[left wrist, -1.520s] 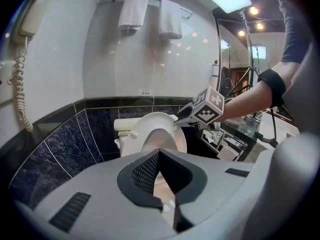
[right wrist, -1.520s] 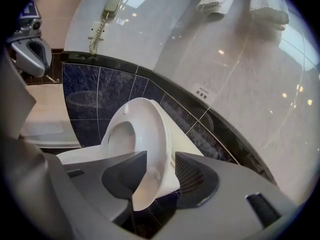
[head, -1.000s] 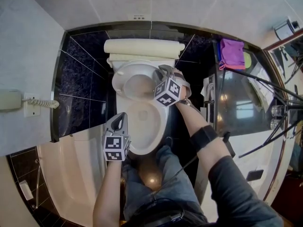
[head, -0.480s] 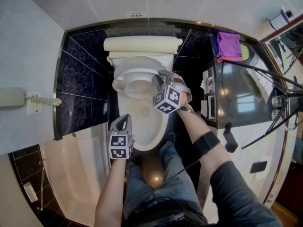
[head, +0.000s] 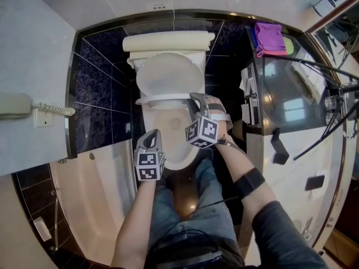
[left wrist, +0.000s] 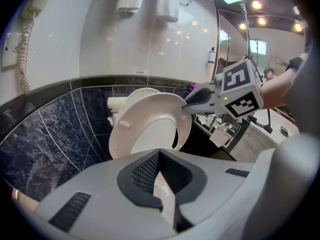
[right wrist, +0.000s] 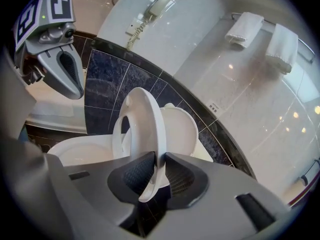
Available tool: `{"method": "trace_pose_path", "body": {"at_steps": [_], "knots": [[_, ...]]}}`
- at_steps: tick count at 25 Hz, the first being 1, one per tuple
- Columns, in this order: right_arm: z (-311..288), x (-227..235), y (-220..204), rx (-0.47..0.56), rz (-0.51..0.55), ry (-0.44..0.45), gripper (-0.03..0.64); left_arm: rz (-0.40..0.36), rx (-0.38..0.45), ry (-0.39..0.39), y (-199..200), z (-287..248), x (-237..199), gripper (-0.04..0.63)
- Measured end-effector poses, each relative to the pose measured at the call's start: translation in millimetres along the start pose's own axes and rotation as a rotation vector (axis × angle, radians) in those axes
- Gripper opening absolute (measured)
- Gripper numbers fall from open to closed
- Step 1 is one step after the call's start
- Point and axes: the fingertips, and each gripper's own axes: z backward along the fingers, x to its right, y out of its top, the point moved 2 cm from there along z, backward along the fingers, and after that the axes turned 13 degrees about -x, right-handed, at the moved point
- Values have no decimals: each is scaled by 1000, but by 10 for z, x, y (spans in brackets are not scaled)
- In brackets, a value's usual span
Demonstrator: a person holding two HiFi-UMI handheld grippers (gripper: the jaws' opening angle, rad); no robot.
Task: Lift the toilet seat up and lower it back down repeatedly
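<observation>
Between right tool's (right wrist: 159, 171) closing jaws, seat (right wrist: 150, 126)

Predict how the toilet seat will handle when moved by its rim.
Probably stiff: the toilet seat holds its ring shape though the right gripper, whose jaws have just been closing, pinches only its rim. Partly raised, it would likely fall if released. Its glossy surface may slip.
</observation>
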Motion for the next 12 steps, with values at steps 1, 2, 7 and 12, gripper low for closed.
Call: {"method": "trace_pose_path", "body": {"at_steps": [1,2,7,12], "knots": [[59,-82,-28,-3,10,0,87,-3,-1,-1,-31,-7,13,0],[117,-168,-60,-6,21,-1,87,-9,0,-3,-59,-13,31,0],[365,-641,-219,-25,51,-1,83,-29,-11,-41,-169,-25,169,0],[550,-1102,-394,-56,80,-3,81,-45,-9,-51,-367,-7,198,0]]}}
